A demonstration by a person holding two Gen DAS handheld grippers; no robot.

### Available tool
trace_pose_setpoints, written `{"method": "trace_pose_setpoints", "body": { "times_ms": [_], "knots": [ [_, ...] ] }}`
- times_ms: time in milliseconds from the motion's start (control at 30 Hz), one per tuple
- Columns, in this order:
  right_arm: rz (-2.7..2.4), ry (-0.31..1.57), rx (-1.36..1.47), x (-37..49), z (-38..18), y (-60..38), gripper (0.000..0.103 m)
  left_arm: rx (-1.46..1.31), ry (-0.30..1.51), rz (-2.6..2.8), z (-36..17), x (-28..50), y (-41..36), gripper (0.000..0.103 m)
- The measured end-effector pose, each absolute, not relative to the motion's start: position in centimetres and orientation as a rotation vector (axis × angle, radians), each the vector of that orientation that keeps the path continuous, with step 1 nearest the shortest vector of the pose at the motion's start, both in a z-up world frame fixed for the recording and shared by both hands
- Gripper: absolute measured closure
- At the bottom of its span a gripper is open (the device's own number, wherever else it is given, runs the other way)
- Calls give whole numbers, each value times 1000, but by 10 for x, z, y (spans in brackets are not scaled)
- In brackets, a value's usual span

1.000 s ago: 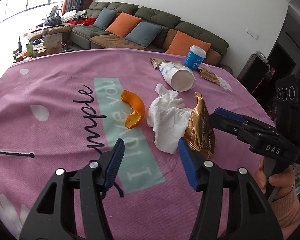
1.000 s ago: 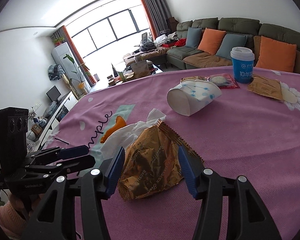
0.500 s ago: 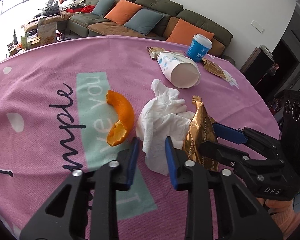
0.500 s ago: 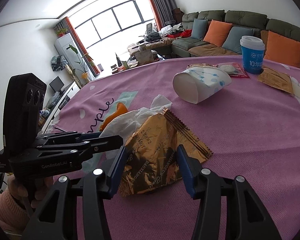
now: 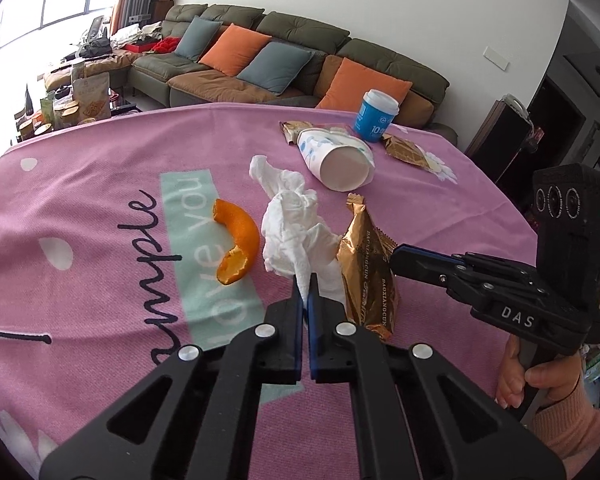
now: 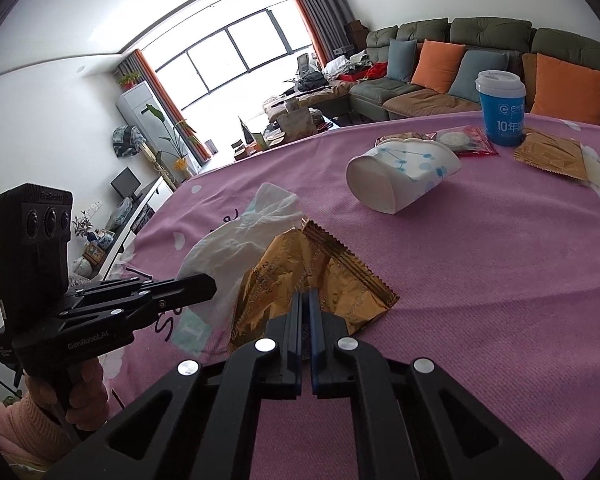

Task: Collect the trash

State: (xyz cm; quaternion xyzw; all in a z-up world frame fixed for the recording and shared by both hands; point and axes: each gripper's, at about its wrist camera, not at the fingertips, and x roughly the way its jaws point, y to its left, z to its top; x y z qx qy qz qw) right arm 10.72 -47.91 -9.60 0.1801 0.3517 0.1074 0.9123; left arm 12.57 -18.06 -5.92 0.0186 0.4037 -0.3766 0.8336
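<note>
Trash lies scattered over the pink-clothed worktop (image 5: 100, 184), and both hands are mid-pickup right now. Left tool (image 5: 305, 280) is clamped tight on the near tail of the crumpled white tissue (image 5: 296, 220), blue pads pinched together with a fold of paper between them. Right tool (image 6: 305, 300) is closing, and the near edge of the gold snack wrapper (image 6: 308, 276) sits between its pads, already creased there. In the left wrist view the wrapper sits just at three o'clock of the tissue, touching it, and the orange peel (image 5: 236, 248) curls at nine o'clock of the tissue, near but apart. Up at twelve to one o'clock wait a tipped paper cup (image 5: 336, 156), an upright blue lidded cup (image 5: 374, 116) and more flat wrappers (image 5: 406, 150).

So, by my reading, the grasp step is all but done on two items. Next comes the lift: both pieces are light and floppy, so they should rise cleanly, but the overlap means the tissue may drag the wrapper, so the hands should part as they rise. No bin shows in either view, so where they carry these I cannot say.
</note>
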Motion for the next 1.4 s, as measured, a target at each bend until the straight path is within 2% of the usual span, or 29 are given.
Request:
{"method": "trace_pose_setpoints", "body": {
  "times_ms": [33,100,300,367,433,500,600,800,1400],
  "knots": [
    [224,728,377,108,-96,-480,90,32,848,-797,-56,124,-176,101],
    [211,717,372,110,-94,-479,53,28,825,-794,-50,118,-167,101],
    [221,758,298,123,-96,-459,51,21,767,-765,-33,104,-135,101],
    [213,783,281,127,-101,-453,53,23,754,-748,-29,100,-123,101],
    [220,799,274,129,-103,-451,61,16,753,-736,-28,97,-111,101],
    [212,801,271,129,-103,-451,85,16,750,-715,-27,93,-100,101],
    [216,795,283,127,-103,-453,90,10,748,-686,-28,89,-84,101],
    [231,754,309,119,-95,-455,96,-16,734,-651,-27,79,-54,101],
    [412,652,275,115,-56,-397,97,-62,683,-545,-14,46,30,101]
  ]
}}
